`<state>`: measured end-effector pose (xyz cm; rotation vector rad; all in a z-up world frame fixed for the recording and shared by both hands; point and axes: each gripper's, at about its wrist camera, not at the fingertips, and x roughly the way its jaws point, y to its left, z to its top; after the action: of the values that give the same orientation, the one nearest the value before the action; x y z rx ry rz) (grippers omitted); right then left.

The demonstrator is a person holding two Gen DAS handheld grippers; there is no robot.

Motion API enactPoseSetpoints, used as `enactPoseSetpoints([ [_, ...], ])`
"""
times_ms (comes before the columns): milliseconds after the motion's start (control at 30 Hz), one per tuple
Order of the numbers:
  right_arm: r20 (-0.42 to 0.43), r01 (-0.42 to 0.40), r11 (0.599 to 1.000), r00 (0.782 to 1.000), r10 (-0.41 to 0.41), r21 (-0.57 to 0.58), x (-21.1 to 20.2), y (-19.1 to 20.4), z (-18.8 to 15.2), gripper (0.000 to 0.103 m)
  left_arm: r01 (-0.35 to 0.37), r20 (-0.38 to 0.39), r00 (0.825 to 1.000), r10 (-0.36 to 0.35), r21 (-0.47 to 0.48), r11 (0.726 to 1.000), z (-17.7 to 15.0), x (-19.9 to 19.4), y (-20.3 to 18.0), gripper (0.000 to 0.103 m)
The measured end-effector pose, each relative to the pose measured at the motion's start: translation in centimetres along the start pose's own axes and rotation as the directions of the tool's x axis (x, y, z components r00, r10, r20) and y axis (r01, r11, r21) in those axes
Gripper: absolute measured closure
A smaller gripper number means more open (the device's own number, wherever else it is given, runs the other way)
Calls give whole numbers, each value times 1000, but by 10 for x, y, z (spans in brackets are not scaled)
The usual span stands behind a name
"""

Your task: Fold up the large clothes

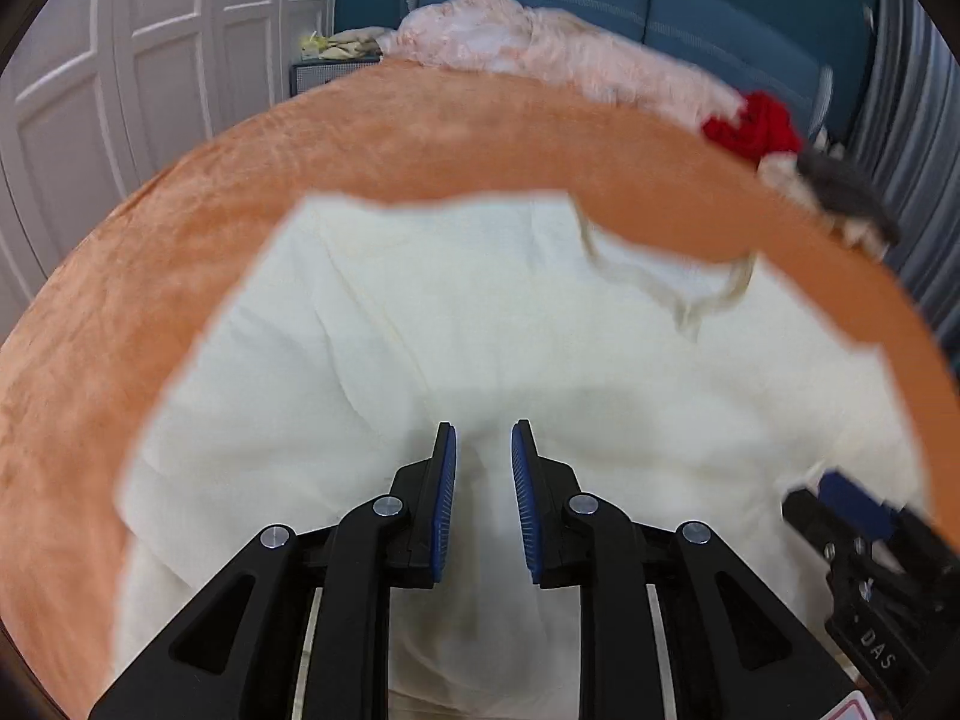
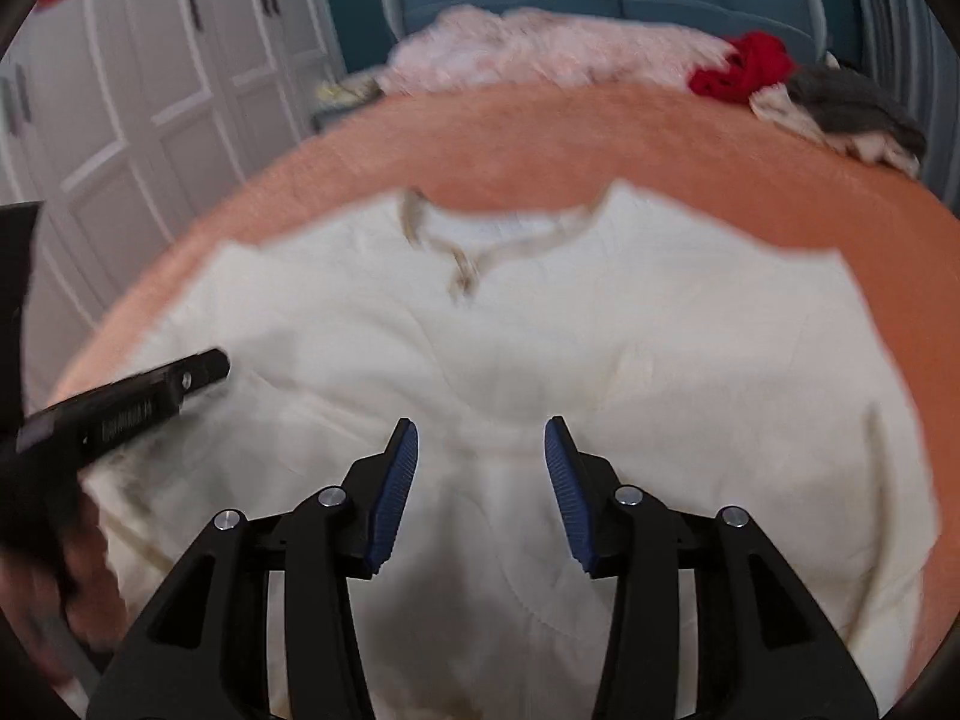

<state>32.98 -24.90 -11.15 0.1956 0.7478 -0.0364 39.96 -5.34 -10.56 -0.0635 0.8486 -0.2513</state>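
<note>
A large cream top (image 1: 480,312) lies spread flat on an orange bedspread (image 1: 360,138), its neckline (image 1: 678,282) toward the far side. My left gripper (image 1: 483,438) hovers over the near part of the top, its blue pads a narrow gap apart with nothing pinched between them. In the right wrist view the same top (image 2: 600,330) fills the middle, neckline (image 2: 468,258) at the far edge. My right gripper (image 2: 480,432) stands open over it, wider than the left one, with nothing held. One black finger (image 2: 180,384) of the left gripper shows at the left.
A pile of pink clothes (image 1: 540,42), a red garment (image 1: 750,120) and a grey one (image 1: 840,186) lie along the far edge of the bed. White wardrobe doors (image 1: 120,60) stand to the left, a blue padded panel (image 1: 660,0) behind.
</note>
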Motion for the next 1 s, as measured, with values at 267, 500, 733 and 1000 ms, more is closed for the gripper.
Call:
enactPoseSetpoints([
  [267, 0, -163, 986, 987, 163, -17, 43, 15, 108, 39, -14, -14, 1000, 14, -47, 999, 113, 33, 41, 83],
  [500, -159, -202, 966, 961, 228, 163, 172, 23, 161, 39, -38, -115, 993, 22, -142, 989, 128, 102, 80, 83],
  [733, -254, -245, 953, 924, 285, 180, 231, 51, 149, 99, -62, -82, 995, 51, -138, 988, 105, 139, 93, 83],
  [1000, -177, -157, 967, 965, 193, 199, 238, 34, 130, 102, -76, -17, 997, 74, -131, 989, 96, 142, 93, 80],
])
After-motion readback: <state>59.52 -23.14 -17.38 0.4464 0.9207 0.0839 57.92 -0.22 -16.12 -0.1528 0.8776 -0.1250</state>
